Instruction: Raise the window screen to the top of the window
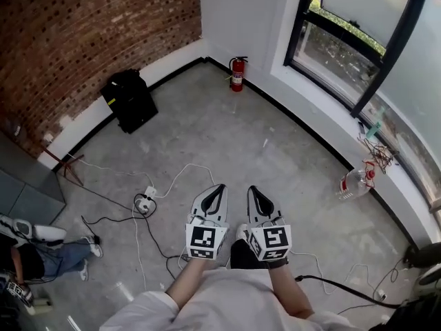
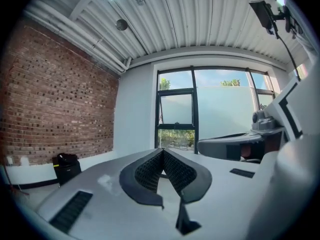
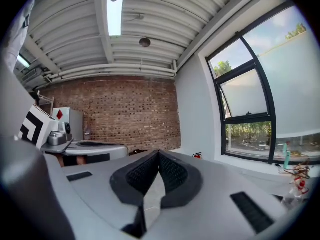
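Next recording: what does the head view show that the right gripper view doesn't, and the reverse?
Only the head view: the cables and power strip on the floor, and a seated person at left. Only the right gripper view: the ribbed ceiling and its light strip. Both: the brick wall, the fire extinguisher, the window and the right gripper, jaws shut and empty.

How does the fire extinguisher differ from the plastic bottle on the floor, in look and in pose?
The fire extinguisher is opaque red; the plastic bottle is clear with red parts. The fire extinguisher stands upright; the plastic bottle seems to lie tilted. Both sit on the floor near the window-side wall.
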A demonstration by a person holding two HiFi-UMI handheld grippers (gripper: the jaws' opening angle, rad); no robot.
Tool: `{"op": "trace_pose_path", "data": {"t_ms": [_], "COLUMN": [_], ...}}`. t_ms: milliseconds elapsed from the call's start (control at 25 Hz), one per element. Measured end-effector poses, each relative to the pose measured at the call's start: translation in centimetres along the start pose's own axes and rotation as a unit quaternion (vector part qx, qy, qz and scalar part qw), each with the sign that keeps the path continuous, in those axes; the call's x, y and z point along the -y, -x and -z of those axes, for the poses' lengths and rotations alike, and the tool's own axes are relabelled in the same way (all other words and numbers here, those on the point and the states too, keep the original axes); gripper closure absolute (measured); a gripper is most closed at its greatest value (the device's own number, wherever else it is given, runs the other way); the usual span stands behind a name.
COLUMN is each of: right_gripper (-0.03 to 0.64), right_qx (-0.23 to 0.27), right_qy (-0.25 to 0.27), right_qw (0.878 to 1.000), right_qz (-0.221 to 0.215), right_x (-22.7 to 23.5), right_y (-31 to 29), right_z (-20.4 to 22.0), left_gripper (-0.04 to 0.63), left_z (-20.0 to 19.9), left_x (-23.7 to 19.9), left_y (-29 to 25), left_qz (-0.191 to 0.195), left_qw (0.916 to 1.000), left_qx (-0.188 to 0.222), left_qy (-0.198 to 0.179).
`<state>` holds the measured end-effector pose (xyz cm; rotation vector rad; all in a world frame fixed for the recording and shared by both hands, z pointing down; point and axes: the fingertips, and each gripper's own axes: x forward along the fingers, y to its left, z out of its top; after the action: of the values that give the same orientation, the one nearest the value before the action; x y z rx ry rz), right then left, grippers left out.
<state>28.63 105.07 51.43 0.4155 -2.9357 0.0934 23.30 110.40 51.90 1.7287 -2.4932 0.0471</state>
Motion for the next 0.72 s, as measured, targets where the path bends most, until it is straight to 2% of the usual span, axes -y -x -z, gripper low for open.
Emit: {"op": "trace_pose_path", "data": {"t_ms": [160, 280, 480, 720], "right_gripper": [0.618, 0.618, 0.617, 0.618], "right_qx": [0.028, 0.036, 0.007, -0.028], "right_qy": [0.002, 0.002, -0.006, -0.028], "right_qw": [1.0, 0.999, 1.0, 0.999], "right_qz": [0.005, 0.013, 0.002, 0.009], "right_x": [6.8, 11.7, 16.6, 19.4], "right_y": [-6.6, -10.2, -15.7, -23.2], "right_z": [-4.8, -7.0, -5.8, -4.0], "left_gripper": [0.594, 0.594, 0.594, 0.594], "left_z": [-3.9, -5.4, -5.0, -3.2], "left_x": [-1.7, -2.3, -3.8, -6.9], "left_y": [-8.0, -13.5, -21.3, -28.4], "left_qz": [0.0, -0.003, -0.007, 0.024], "left_qw": [0.9998, 0.9998, 1.0, 0.999], "left_qx": [0.021, 0.017, 0.001, -0.037], "left_qy": [-0.003, -0.009, -0.005, -0.005]}}
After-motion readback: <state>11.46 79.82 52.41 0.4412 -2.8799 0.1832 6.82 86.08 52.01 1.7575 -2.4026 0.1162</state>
